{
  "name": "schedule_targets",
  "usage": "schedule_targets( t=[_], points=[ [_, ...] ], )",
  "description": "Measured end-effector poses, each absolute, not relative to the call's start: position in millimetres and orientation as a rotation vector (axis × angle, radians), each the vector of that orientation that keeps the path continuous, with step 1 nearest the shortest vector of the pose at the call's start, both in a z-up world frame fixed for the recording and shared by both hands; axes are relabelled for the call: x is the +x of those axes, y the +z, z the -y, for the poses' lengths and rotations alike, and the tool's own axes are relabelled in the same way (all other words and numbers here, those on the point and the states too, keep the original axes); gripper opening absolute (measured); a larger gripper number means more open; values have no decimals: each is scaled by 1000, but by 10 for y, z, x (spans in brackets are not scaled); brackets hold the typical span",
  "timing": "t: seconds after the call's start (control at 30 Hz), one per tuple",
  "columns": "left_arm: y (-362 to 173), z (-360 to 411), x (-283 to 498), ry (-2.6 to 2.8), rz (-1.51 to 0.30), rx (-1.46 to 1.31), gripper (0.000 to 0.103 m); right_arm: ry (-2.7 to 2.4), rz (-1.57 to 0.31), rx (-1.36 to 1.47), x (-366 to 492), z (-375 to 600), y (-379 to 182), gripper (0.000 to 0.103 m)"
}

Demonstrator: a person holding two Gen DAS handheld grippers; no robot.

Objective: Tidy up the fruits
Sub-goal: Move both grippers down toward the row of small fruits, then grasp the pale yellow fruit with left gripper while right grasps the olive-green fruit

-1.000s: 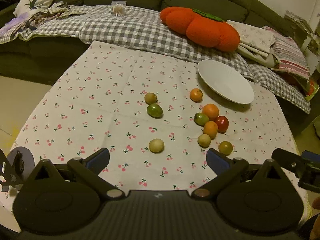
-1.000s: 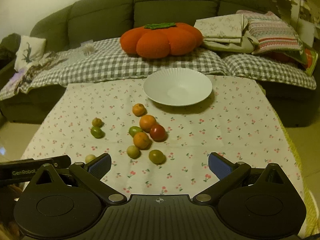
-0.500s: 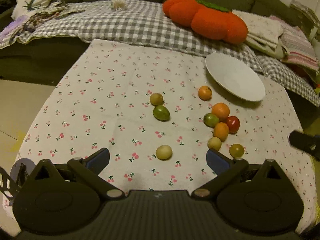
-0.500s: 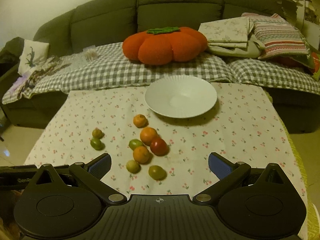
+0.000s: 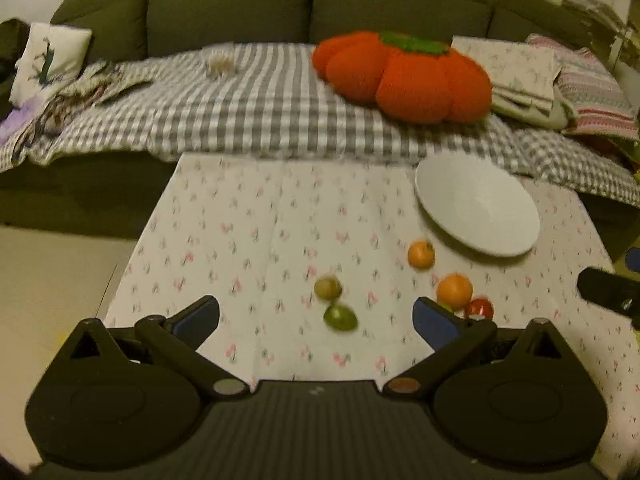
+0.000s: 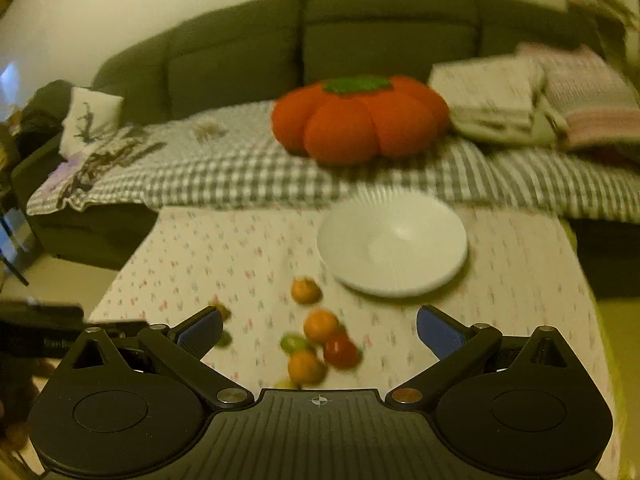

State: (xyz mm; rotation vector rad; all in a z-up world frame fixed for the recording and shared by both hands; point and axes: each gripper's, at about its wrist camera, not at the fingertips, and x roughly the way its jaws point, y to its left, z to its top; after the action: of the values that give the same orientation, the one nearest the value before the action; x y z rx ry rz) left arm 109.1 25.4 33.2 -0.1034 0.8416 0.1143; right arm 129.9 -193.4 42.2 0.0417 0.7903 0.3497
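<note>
From my left wrist view, my left tongs point(image 5: 316, 316) are spread wide with nothing between the blue pads, hanging above the near edge of the counter point(image 5: 248, 216) and its cherry-print cloth. The fruits lie loose on the cloth: a dull yellow-green fruit point(image 5: 328, 288) just ahead, a green fruit point(image 5: 340, 318) touching it at its 5 o'clock, a small orange point(image 5: 421, 255) out toward 1 o'clock, and a larger orange point(image 5: 454, 291) with a red fruit point(image 5: 480, 307) just beside my right pad. The white plate point(image 5: 476, 204) sits empty at 1 o'clock, beyond the oranges. A pumpkin cushion point(image 5: 404, 76) rests on the sofa behind. The picture is blurred.

From my right wrist view, my right tongs point(image 6: 320, 330) are also wide open and hold nothing. The same plate point(image 6: 392, 244) lies at 12 o'clock, a little right. One orange point(image 6: 306, 290) sits alone near its left rim. Closer in, a cluster touches: an orange point(image 6: 320, 326), a red fruit point(image 6: 340, 350), a green fruit point(image 6: 294, 343) and another orange point(image 6: 306, 367). Two smaller fruits peek from behind my left pad, too blurred to tell apart.
</note>
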Motion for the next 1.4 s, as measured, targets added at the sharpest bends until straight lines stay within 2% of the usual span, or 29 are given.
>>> schedule_targets(
  t=[0.2, 0.47, 0.57, 0.63, 0.77, 0.87, 1.03, 1.4],
  points=[
    [-90, -357, 1170, 80, -894, -167, 102, 355, -820, 48, 1376, 2070, 114, 103],
    [-329, -201, 1048, 52, -892, -170, 101, 360, -880, 80, 1334, 2173, -185, 103],
    [-461, -170, 1036, 37, -929, -164, 97, 360, -900, 52, 1326, 2107, -302, 102],
    [-555, -165, 1023, 39, -957, -155, 89, 358, -912, 27, 1311, 2063, -389, 101],
    [-713, -192, 985, 17, -992, -171, 84, 370, -938, -4, 1305, 1998, -545, 95],
    [-799, -160, 962, 2, -1002, -154, 83, 377, -947, -25, 1306, 1960, -610, 95],
    [-890, -64, 979, -35, -1030, -130, 71, 389, -965, -63, 1327, 1878, -706, 89],
    [-951, 17, 1035, -33, -1008, -73, 57, 388, -1017, -109, 1350, 1821, -866, 79]
  ],
)
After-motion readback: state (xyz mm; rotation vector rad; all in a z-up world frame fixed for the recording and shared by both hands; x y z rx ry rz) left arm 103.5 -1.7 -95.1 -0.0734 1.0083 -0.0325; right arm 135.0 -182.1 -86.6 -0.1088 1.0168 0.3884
